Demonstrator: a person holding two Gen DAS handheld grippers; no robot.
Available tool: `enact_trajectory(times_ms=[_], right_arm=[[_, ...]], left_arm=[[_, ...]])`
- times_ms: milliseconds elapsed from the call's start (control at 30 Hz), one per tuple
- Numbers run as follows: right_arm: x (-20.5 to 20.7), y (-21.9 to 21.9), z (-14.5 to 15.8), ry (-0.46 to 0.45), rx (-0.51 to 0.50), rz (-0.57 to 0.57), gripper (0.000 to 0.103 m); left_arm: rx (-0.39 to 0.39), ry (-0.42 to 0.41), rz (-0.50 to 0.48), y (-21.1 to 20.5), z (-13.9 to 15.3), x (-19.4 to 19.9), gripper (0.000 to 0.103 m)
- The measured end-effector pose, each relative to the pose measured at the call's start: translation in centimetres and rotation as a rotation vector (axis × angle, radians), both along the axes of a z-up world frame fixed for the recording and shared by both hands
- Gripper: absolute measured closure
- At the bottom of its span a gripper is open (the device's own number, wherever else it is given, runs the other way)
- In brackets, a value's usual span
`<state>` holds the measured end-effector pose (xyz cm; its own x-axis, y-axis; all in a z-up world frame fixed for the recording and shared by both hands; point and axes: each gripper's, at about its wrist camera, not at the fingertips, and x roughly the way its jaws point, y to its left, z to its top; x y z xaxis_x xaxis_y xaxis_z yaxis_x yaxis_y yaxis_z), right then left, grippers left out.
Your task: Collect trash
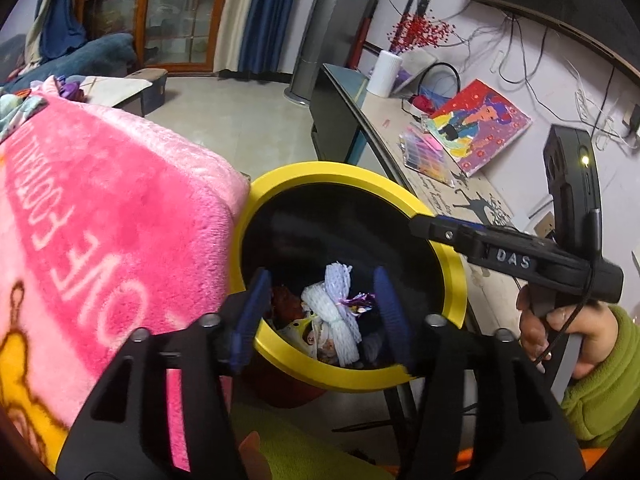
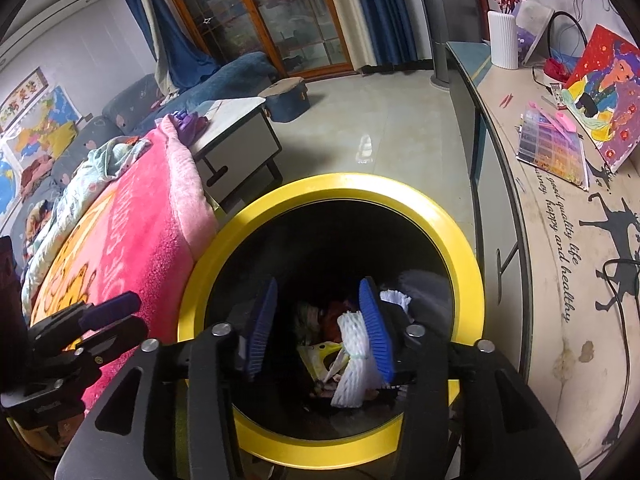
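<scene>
Left wrist view looks down into a black trash bin (image 1: 352, 172) with a yellow rim, and the left gripper (image 1: 324, 312) hangs over its mouth with its blue jaws parted and nothing pressed between them. Framed in the gap between them, down inside the bin, lies a white foam net bundle (image 1: 340, 316) tied with purple thread, resting on other rubbish. A pink blanket (image 1: 112, 216) with white lettering lies against the bin's left side, touching the rim. At the right edge a hand (image 1: 560, 332) in a green sleeve grips the handle of the other tool, whose tip reaches over the rim. Beyond the bin a long bench (image 1: 404, 128) carries a white vase (image 1: 384, 72), a colourful painting (image 1: 480, 124) and a box of beads (image 1: 426, 152). From the right wrist view, the right gripper (image 2: 320, 320) is likewise poised above the bin's mouth, jaws apart; a white foam net (image 2: 352, 360) lies in the bin just beside the right-hand jaw, though whether it touches the pad I cannot tell.
</scene>
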<state>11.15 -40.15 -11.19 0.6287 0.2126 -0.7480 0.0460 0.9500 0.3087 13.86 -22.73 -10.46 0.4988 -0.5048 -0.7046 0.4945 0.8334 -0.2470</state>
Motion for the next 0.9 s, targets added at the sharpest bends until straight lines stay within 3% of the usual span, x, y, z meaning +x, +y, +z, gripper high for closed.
enact_trajectory(times_ms=[167,267,567,900], right_arm=[[-0.1,0.6,0.4,-0.012,-0.021,0.008,0.039],[-0.2,1.1,0.8,-0.032,-0.046,0.011,0.029],[-1.0,2.5,2.4,-0.087,-0.095,-0.013,0.009],[-0.9,5.9,4.3,-0.077,-0.086,0.008,0.007]], left_arm=[[0.006,-0.017,0.042,1.0,0.7,0.3,0.024],[0.003,-0.035,0.067,1.7,1.2,0.3,0.014],[0.014,-0.072,0.146,4.1,2.6,0.3,0.011],[0.035,-0.106,0.245,8.1,4.1,0.1,0.011]])
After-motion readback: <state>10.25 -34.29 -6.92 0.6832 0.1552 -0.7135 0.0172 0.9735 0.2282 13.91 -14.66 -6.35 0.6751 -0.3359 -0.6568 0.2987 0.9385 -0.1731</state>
